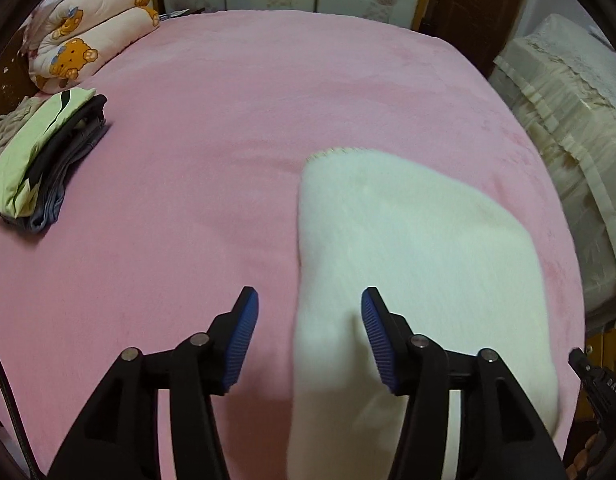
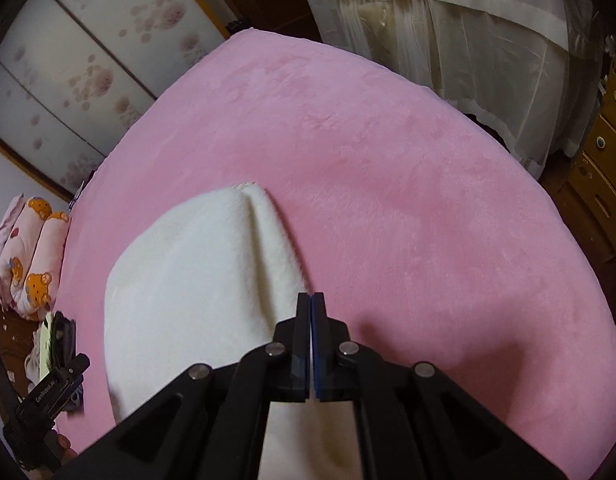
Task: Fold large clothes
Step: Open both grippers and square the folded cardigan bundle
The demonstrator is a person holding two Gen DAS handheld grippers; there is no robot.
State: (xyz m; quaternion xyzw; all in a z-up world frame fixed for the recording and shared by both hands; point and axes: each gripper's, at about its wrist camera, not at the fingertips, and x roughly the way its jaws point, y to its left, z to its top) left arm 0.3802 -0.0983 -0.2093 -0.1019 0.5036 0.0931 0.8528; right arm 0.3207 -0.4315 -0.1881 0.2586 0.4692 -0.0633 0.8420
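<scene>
Pink bed (image 1: 188, 240) bears white blanket (image 2: 196, 272); right gripper (image 2: 311, 300) pinches its edge; left gripper (image 1: 310, 312) spread wide.

Bear-print quilt (image 1: 88, 28), clothes stack (image 1: 44, 156)

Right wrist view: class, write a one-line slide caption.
Right hand-held gripper shut at the edge of a white blanket on the pink bed.

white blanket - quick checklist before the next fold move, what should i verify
1. Right gripper shut at the white blanket edge: ok; cloth actually pinched: cannot tell.
2. Left gripper open over the blanket's left edge: ok.
3. Left gripper holding cloth: not ok.
4. Bare pink bed cover ahead: ok.
5. Folded clothes stack apart from the blanket: ok.
</scene>
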